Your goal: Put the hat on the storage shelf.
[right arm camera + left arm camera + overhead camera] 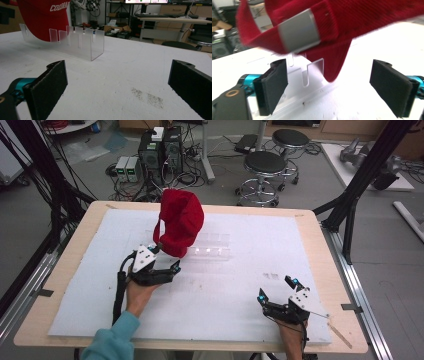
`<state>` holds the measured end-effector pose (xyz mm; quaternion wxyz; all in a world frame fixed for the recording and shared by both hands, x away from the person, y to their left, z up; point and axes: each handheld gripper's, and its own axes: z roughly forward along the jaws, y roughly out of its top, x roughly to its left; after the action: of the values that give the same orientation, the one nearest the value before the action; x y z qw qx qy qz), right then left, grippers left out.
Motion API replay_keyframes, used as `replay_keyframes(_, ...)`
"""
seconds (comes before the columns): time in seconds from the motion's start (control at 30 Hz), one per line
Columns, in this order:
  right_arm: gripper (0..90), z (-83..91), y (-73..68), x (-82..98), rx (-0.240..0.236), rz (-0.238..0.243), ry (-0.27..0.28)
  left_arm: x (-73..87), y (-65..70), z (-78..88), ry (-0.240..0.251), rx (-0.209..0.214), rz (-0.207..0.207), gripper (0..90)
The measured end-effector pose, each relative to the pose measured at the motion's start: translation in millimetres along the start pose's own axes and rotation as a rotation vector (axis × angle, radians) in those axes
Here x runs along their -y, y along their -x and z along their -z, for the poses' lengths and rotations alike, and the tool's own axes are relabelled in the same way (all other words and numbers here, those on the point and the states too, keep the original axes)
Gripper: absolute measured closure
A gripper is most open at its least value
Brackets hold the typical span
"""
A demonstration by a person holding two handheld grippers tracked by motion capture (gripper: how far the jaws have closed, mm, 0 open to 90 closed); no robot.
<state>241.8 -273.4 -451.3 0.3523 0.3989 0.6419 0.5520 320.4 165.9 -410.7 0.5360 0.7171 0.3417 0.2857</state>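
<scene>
A red cap (181,222) stands tilted on the left end of a clear acrylic slotted rack (212,251) on the white mat. My left gripper (167,259) sits just in front of and below the cap, open, with nothing between its pads. In the left gripper view the cap (362,15) hangs blurred above the jaws, its grey strap tab (299,31) facing me and the rack's slots (312,70) behind. My right gripper (276,288) rests open near the mat's front right. In the right gripper view the cap (42,17) and rack (75,40) sit far left.
The white foam mat (240,235) covers a wooden table (325,245). A dark smudge (147,97) marks the mat between the right jaws. Beyond the table are stools (264,167), computer towers (160,150) and cables on the floor. Black frame posts (350,200) stand at right.
</scene>
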Motion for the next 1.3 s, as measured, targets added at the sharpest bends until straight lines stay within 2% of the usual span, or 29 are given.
replay_keyframes(0.1, 1.1, -0.5, 0.6, -0.1, -0.005, -0.001, -0.002, 9.0, -10.7, 18.5, -0.027, 0.053, -0.013, 12.2)
replay_keyframes(0.27, 1.1, -0.4, 0.0, -0.1, -0.001, 0.009, -0.004, 27.4, -29.5, 53.9, -0.026, 0.135, -0.002, 11.4)
replay_keyframes(0.37, 1.1, -0.3, 0.0, -0.1, 0.000, 0.007, -0.004, 40.2, -41.1, 71.7, -0.025, 0.146, -0.005, 11.4)
replay_keyframes(0.57, 1.1, 0.2, -0.6, 0.0, 0.002, 0.007, 0.000, 64.9, -56.2, 97.0, 0.036, 0.149, 0.013, 11.4)
replay_keyframes(0.67, 1.1, 0.4, -0.8, 0.1, 0.004, 0.002, 0.002, 69.8, -58.9, 103.7, 0.087, 0.152, 0.030, 11.4)
replay_keyframes(0.73, 1.1, 0.6, -0.7, 0.3, 0.005, 0.002, 0.007, 70.7, -59.8, 104.1, 0.085, 0.155, 0.031, 11.4)
replay_keyframes(0.87, 1.1, 1.2, -0.3, 0.5, 0.010, 0.007, 0.015, 71.4, -63.3, 103.7, 0.087, 0.160, 0.071, 11.6)
replay_keyframes(1.03, 1.1, 2.0, -0.4, 0.9, 0.009, 0.000, 0.018, 72.4, -62.1, 105.7, 0.105, 0.147, 0.061, 12.2)
replay_keyframes(1.3, 1.1, 1.9, -0.4, 0.9, 0.007, 0.005, 0.022, 73.9, -62.9, 108.3, 0.132, 0.134, 0.070, 12.6)
